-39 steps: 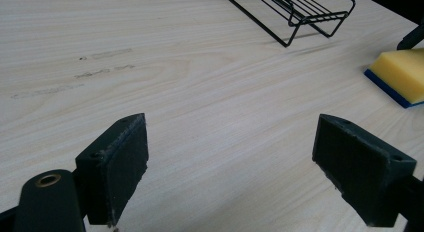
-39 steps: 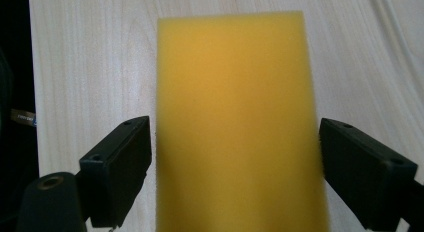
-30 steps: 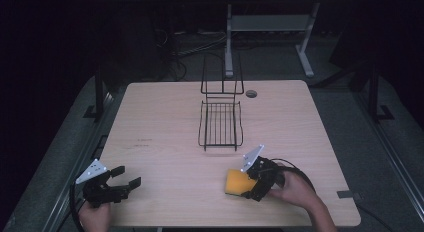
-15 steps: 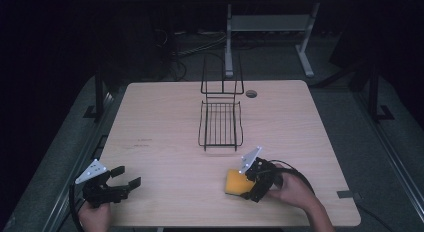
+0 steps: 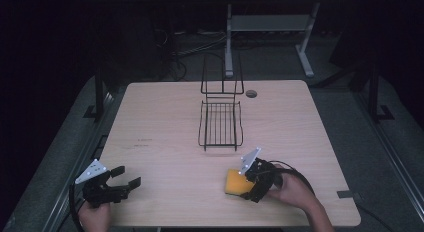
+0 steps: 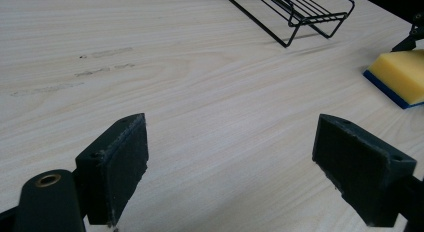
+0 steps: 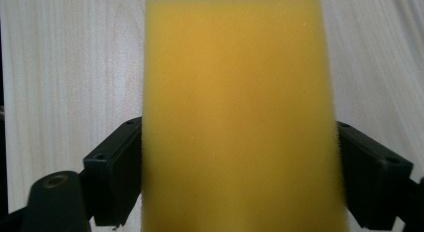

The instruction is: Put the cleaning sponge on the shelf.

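Right gripper (image 5: 248,184): fingers are clamping the yellow rectangular foam sponge with a blue underside (image 5: 235,182), near the pale wooden surface's (image 5: 165,117) front edge.
Left gripper (image 5: 125,183): fingers are spreading wide, holding nothing.
Black wire rack (image 5: 220,123): standing mid-surface.

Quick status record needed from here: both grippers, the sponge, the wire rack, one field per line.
left gripper: open, nothing between its jaws, low over the near left corner of the table
right gripper: shut on the sponge
yellow foam sponge with a blue underside: between the right jaws, near right part of the table
black wire rack: table centre, beyond both grippers, nothing in it
light wooden table: faint grey scuff marks left of centre
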The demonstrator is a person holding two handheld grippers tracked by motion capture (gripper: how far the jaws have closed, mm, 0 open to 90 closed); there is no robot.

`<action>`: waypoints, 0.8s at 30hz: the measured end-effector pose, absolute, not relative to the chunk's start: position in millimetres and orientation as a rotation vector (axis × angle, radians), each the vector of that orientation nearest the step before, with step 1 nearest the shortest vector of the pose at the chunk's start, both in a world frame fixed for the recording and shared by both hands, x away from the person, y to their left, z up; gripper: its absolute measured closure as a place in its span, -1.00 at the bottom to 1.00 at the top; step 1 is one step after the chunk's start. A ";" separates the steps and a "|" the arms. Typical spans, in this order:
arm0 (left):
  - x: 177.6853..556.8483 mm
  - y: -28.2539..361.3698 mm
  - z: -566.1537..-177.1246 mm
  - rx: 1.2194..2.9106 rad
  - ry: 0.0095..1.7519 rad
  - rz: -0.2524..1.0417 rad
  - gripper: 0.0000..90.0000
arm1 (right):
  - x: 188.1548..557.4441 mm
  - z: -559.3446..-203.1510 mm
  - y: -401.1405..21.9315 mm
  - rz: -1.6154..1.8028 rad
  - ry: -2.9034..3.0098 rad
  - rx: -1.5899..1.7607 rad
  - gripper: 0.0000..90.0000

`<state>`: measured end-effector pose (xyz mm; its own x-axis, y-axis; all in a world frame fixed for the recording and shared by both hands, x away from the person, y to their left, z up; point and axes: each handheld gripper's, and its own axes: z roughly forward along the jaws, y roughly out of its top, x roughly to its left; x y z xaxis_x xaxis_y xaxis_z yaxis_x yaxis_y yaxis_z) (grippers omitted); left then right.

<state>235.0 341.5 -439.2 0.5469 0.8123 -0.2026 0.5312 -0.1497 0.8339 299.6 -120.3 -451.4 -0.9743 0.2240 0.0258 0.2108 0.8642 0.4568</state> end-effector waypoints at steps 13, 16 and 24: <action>234.8 341.8 -439.0 1.818 1.108 0.367 -0.69 | 299.9 -447.4 -122.0 0.733 2.997 0.344 -0.53; 234.6 341.8 -439.0 1.820 1.107 0.366 -0.69 | 301.2 -444.0 -123.6 0.767 2.991 0.345 -0.53; 234.4 341.5 -438.6 1.815 1.108 0.368 -0.69 | 307.9 -429.1 -123.5 0.782 2.967 0.326 -0.53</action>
